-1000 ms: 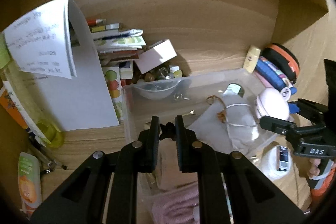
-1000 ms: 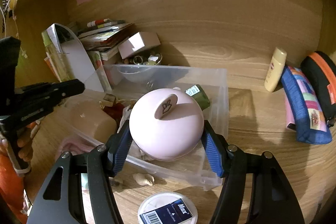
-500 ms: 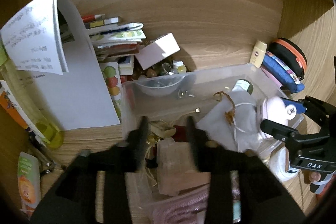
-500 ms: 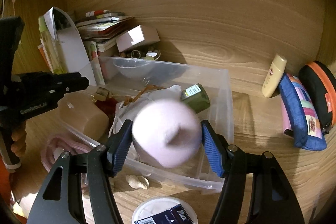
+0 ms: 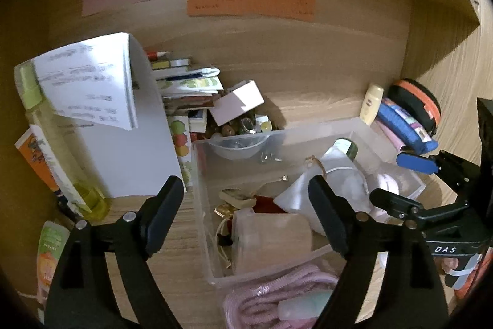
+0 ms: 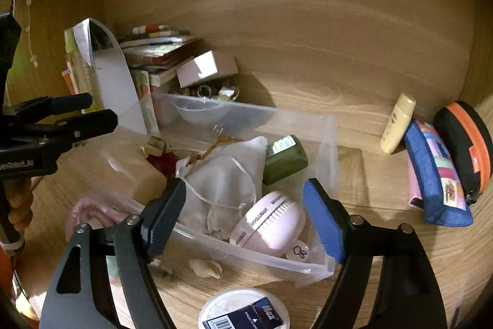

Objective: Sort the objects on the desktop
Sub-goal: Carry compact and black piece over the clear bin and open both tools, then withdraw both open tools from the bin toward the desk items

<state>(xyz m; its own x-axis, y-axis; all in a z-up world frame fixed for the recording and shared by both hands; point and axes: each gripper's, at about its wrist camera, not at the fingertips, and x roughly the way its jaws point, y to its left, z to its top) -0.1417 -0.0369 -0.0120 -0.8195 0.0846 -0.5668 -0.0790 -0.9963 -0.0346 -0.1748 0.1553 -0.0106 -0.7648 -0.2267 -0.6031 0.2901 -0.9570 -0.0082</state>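
Note:
A clear plastic bin point(image 6: 328, 141) point(image 5: 201, 224) sits on the wooden desk. A pink dome-shaped gadget point(image 6: 271, 221) lies on its side in the bin's near right corner, also in the left wrist view point(image 5: 386, 187). My right gripper point(image 6: 245, 219) is open and empty just above it. My left gripper point(image 5: 246, 215) is open and empty above the bin's left half. The bin also holds a white drawstring pouch point(image 6: 225, 174), a green bottle point(image 6: 285, 159), a tan block point(image 5: 274, 239) and small black and gold trinkets point(image 5: 225, 238).
A pink coiled cord point(image 5: 277, 295) lies in front of the bin. A white round lid point(image 6: 243, 310) and a shell point(image 6: 205, 269) lie near the front. Books, a white box point(image 5: 237, 105) and a spray bottle point(image 5: 52, 144) crowd the left. Pouches point(image 6: 437, 171) and a cream tube point(image 6: 397, 122) stand right.
My right gripper opened and dropped the pink gadget into the bin, where it tipped on its side. My left gripper opened and let go of a small black trinket over the bin.

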